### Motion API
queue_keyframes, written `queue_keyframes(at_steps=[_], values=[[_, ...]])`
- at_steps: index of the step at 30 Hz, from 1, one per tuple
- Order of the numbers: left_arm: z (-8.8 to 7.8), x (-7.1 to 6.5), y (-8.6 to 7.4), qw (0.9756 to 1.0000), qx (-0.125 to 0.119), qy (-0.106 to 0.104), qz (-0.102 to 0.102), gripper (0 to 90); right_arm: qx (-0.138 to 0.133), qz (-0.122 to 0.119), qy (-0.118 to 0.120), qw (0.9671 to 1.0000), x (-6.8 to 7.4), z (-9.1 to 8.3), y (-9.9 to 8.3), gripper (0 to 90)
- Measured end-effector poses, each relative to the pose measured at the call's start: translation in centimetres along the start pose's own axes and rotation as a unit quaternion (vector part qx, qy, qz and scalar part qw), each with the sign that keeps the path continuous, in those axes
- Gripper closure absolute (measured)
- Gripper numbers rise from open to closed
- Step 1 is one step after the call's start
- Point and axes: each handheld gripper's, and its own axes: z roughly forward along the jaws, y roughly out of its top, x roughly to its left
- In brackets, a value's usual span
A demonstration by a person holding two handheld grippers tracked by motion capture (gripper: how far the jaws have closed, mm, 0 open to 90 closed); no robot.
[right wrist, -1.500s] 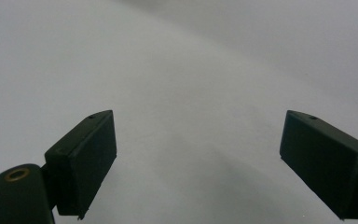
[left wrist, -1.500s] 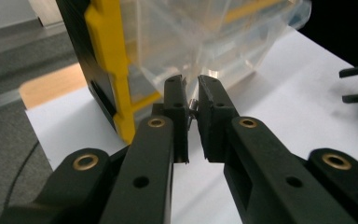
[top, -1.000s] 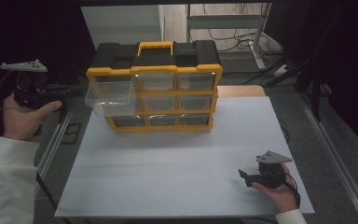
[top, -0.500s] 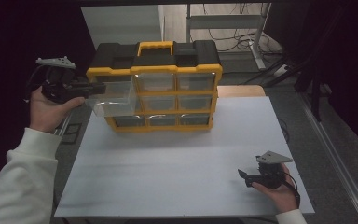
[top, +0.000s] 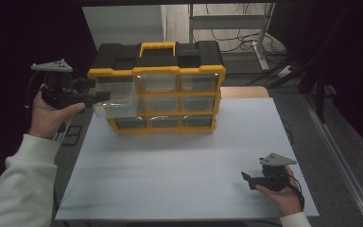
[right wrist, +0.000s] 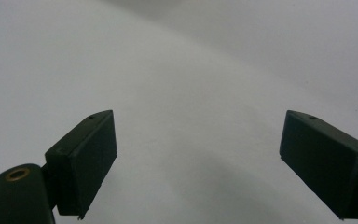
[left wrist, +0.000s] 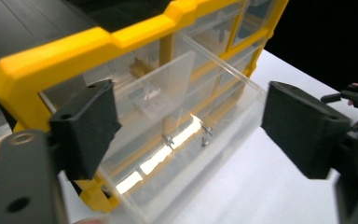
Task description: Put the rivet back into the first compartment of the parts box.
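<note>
We saw a clear plastic drawer point(top: 116, 99) at the upper left of the high view, pulled partway out of the top left slot of a yellow-and-black organizer point(top: 158, 85). Small metal bits point(left wrist: 204, 137) lay on its floor, beside a clear divider point(left wrist: 168, 86).

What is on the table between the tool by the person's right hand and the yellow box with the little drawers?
Nothing: in the high view, only bare white table top lies between the right tool and the yellow and black plastic drawer organiser box.
</note>
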Motion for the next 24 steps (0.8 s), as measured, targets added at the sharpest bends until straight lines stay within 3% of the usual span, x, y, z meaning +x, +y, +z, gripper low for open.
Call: queue_keyframes(at_steps=[11,18,24], values=[[-2.4,-0.3,-3.7,0.9998,-0.018,0.01,0.001,11.1,0.002,-0.001,-0.001,1.0,0.1,0.0,0.0,11.2],[-1.9,-1.3,-7.7,0.9997,-0.016,0.018,0.001,11.0,0.0,-0.001,0.002,1.0,0.1,0.0,0.0,11.0],[-0.1,-2.7,-11.2,0.9995,0.001,0.032,0.005,11.1,-0.006,-0.001,0.004,1.0,0.3,-0.1,0.1,10.7]])
